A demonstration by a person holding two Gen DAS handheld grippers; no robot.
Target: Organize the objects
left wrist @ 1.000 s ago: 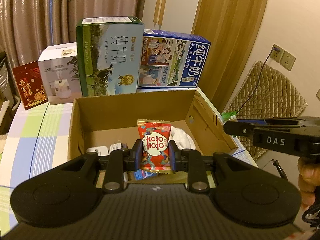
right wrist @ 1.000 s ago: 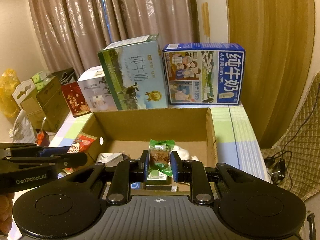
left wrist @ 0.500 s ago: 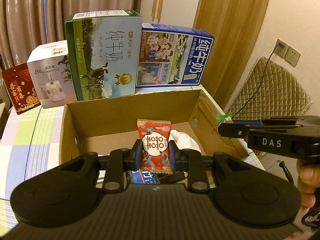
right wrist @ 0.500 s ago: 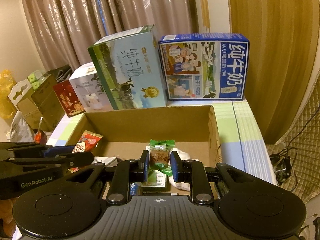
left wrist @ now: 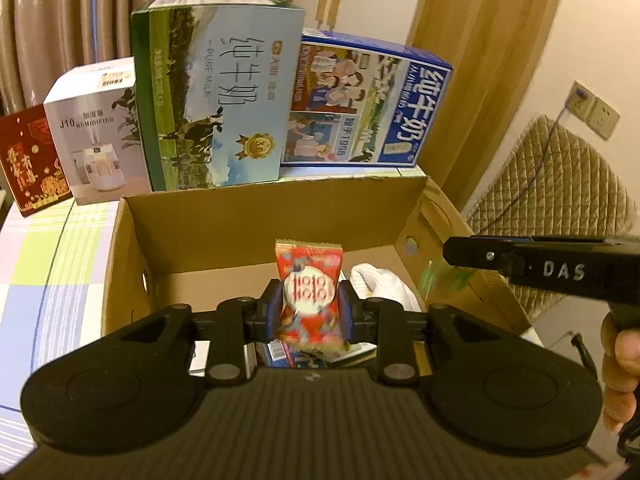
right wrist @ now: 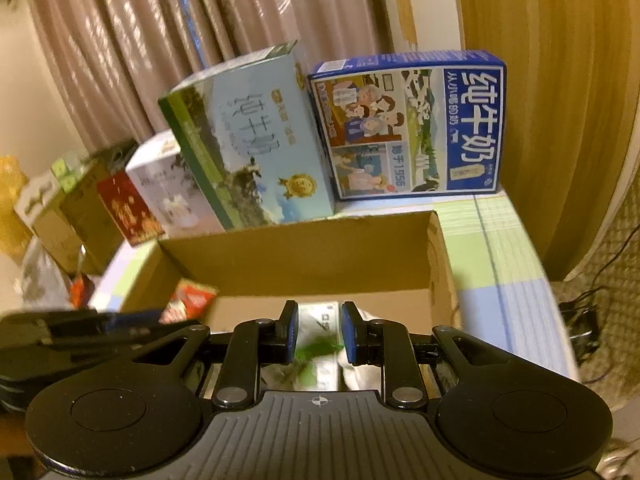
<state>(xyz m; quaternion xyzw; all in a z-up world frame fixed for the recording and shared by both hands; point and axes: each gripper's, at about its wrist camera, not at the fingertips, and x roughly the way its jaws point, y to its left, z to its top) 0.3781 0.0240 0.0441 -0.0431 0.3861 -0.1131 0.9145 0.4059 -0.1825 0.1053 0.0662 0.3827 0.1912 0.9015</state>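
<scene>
Red foil shows between the blue pads of my left gripper (left wrist: 309,312): it is clamped on a red snack packet (left wrist: 309,292), held upright over the open cardboard box (left wrist: 280,216). From the right wrist view that same packet peeks out past the box's left wall, at the tip of the black tool. My right gripper (right wrist: 319,334) has its pads standing apart with a clear gap between them; a green packet (right wrist: 318,350) appears as a blurred green streak in and just below that gap, over the inside of the box, and I cannot tell whether it touches either pad. In the left wrist view the right gripper reaches in from the right side, lettered DAS, with a green smear under its tip above the box's right wall. Inside the box lie a crumpled white thing (left wrist: 384,284) near the right wall and some small packages on the floor, partly hidden by my tools. Behind the box, on the checked tablecloth (left wrist: 44,264), stand a green and pale blue milk carton box (left wrist: 220,92), a blue milk box (left wrist: 368,104) to its right, a white humidifier box (left wrist: 96,128) and a dark red box (left wrist: 28,156) to its left. My hand (left wrist: 620,368) shows at the right edge, wrapped around the right gripper's handle.
</scene>
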